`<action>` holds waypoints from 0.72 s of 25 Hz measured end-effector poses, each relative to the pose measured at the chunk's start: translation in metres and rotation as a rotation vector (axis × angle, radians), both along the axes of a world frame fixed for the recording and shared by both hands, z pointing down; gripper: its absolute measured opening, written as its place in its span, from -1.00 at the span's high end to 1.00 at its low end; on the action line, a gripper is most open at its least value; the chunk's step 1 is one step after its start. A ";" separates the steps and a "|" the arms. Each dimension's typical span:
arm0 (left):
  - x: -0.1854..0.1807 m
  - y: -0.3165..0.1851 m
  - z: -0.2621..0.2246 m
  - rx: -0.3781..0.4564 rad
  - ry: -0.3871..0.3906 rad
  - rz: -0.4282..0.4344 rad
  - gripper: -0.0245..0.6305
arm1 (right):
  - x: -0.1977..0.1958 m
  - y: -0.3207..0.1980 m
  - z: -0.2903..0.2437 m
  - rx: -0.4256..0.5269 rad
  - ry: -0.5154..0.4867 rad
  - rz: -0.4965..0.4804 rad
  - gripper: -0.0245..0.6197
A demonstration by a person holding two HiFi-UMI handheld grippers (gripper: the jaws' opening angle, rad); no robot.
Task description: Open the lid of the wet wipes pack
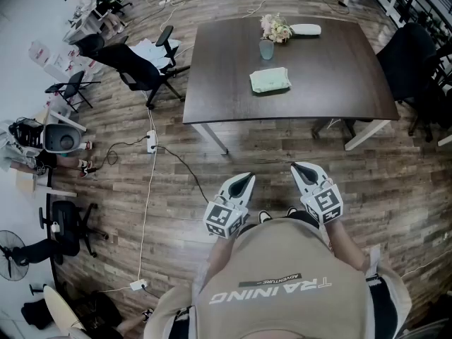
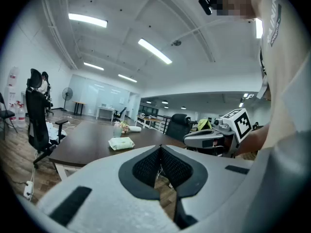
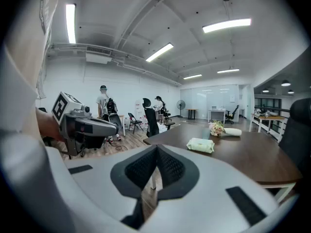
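1. The wet wipes pack (image 1: 270, 80), pale green, lies flat on the dark table (image 1: 332, 76), roughly at the middle of its top. Its lid is too small to make out.
2. Just beyond the pack stands a glass (image 1: 266, 49) with flowers (image 1: 275, 27) behind it. A white roll (image 1: 305, 29) lies beside the flowers, near the far edge.
3. Both grippers are held in front of the person's chest, over the wooden floor (image 1: 176, 189). They are well apart from the table and the pack.
4. The left gripper (image 1: 248, 178) has its jaws closed tip to tip with nothing between them. In its own view the tips (image 2: 160, 148) meet and the pack (image 2: 121, 142) shows far off on the table.
5. The right gripper (image 1: 296, 167) is likewise closed and empty. In its own view the jaws (image 3: 156, 148) meet and the pack (image 3: 200, 145) lies beyond them on the table top.
6. The two grippers are side by side, a gap between them, both pointing toward the table.
7. A black office chair (image 1: 138, 69) stands off the table's left corner, and a power strip (image 1: 150, 141) with its cable lies on the floor nearby.
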State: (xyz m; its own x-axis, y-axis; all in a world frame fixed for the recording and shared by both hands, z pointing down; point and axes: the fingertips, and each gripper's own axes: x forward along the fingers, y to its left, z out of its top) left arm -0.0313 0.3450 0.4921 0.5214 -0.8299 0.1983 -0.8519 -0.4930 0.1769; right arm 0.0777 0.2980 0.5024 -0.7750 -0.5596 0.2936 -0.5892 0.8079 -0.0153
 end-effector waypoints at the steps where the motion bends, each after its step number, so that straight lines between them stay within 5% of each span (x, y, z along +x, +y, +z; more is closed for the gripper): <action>1: -0.003 -0.002 0.000 -0.001 0.001 0.003 0.90 | -0.002 -0.001 0.000 -0.002 -0.002 0.003 0.88; 18: -0.009 -0.046 0.014 -0.061 0.055 0.063 0.90 | -0.003 -0.028 0.003 -0.027 0.010 0.072 0.88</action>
